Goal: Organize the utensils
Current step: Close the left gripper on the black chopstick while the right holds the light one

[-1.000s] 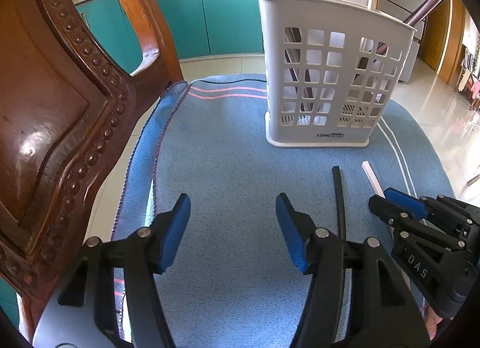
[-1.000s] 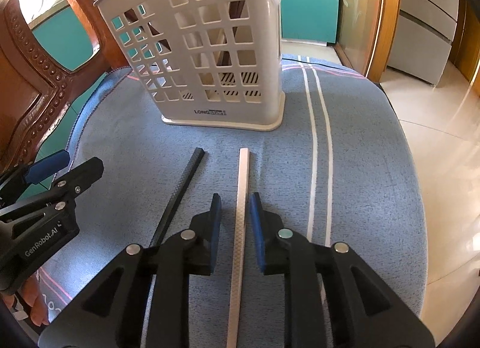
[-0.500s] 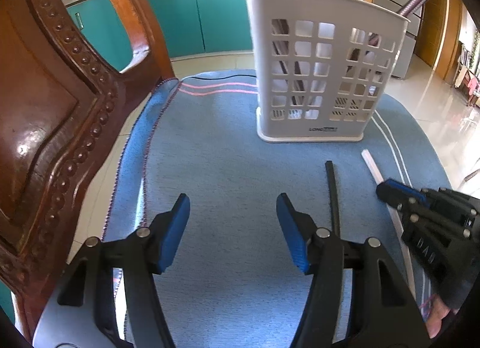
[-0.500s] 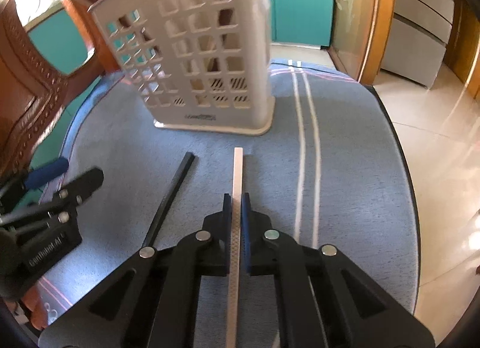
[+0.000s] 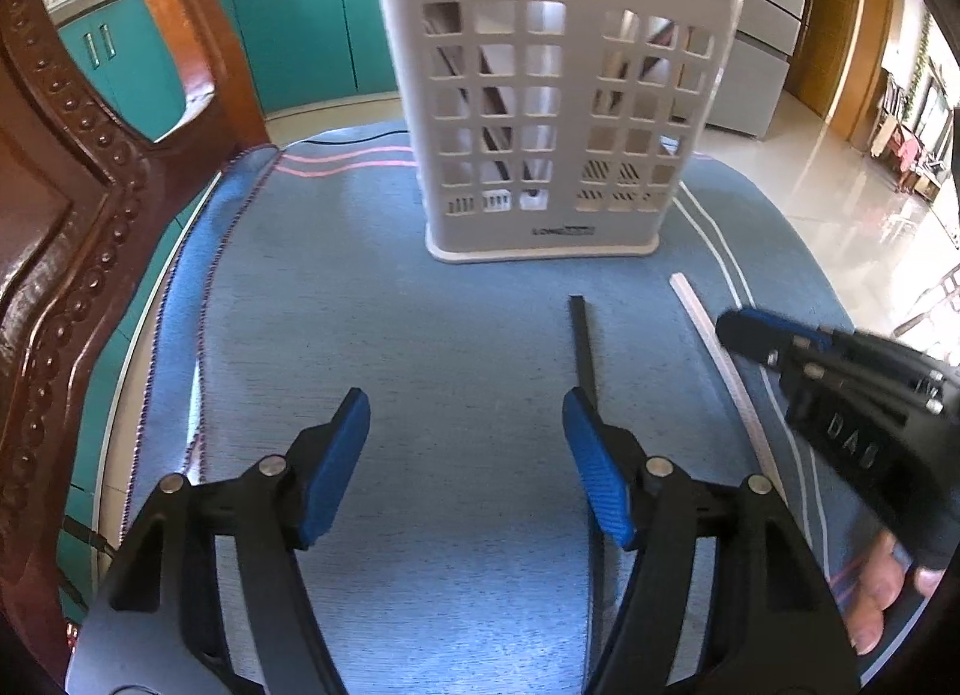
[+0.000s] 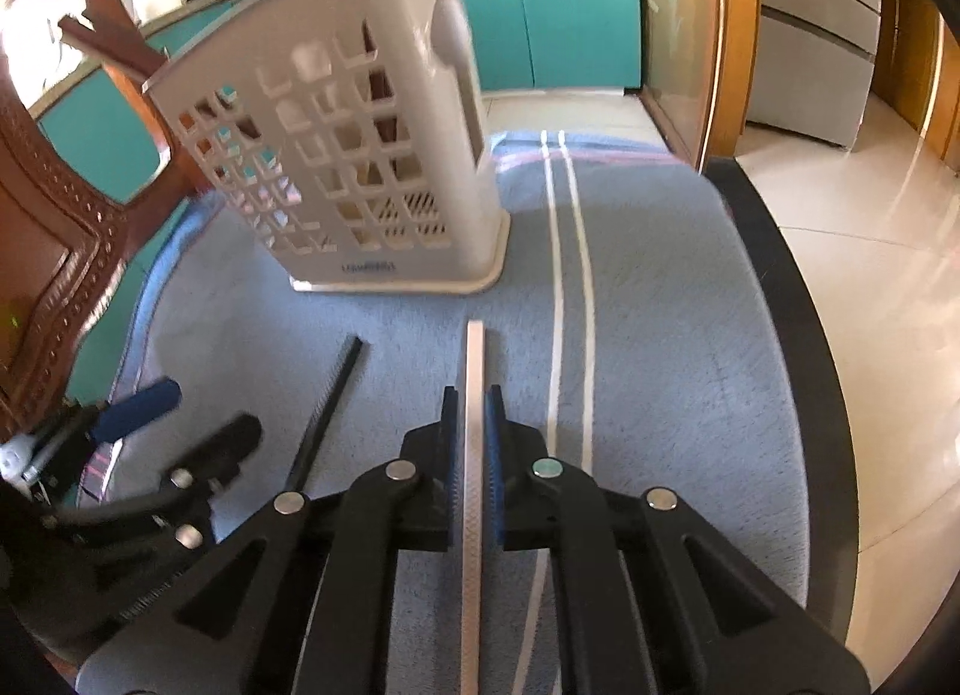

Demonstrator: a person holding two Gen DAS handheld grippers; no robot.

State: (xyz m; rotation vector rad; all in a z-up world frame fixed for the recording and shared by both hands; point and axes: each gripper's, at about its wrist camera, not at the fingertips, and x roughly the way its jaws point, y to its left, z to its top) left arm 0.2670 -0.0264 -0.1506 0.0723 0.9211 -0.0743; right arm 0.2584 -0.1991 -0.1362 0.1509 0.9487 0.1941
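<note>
A white slotted utensil holder stands on a blue cloth; it also shows in the right wrist view, with several utensils inside. A white chopstick and a black chopstick lie in front of it. My right gripper is shut on the white chopstick; in the left wrist view the right gripper sits over the white chopstick. My left gripper is open and empty, just left of the black chopstick.
A carved wooden chair back stands close on the left. The table edge drops to a tiled floor on the right. Teal cabinets are behind.
My right gripper has closed on the white chopstick. Both grippers have drawn back a little from the holder.
</note>
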